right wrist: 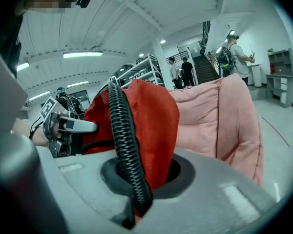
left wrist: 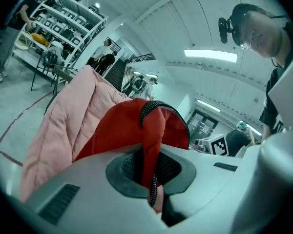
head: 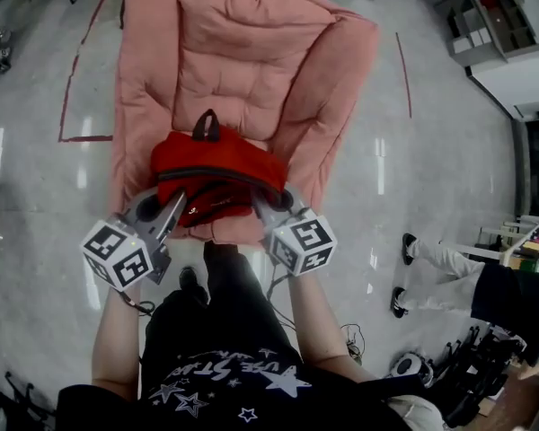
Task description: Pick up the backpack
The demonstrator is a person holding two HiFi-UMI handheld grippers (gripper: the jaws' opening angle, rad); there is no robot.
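Note:
A red backpack (head: 217, 173) with a dark top handle (head: 206, 125) hangs between my two grippers, over the near end of a pink quilted cushion (head: 242, 52). My left gripper (head: 178, 203) is shut on the backpack's left edge; in the left gripper view the red fabric (left wrist: 136, 128) and its black zipper pass between the jaws. My right gripper (head: 262, 206) is shut on the right edge, where red cloth (right wrist: 154, 126) and a black zipper (right wrist: 123, 140) are pinched. The left gripper (right wrist: 63, 128) shows in the right gripper view.
The pink cushion lies on a glossy grey floor (head: 431, 178) marked with red tape lines (head: 72, 88). A bystander's legs (head: 431, 263) stand at the right. Shelving (head: 490, 25) sits at the top right. Cables (head: 355, 339) trail near my feet.

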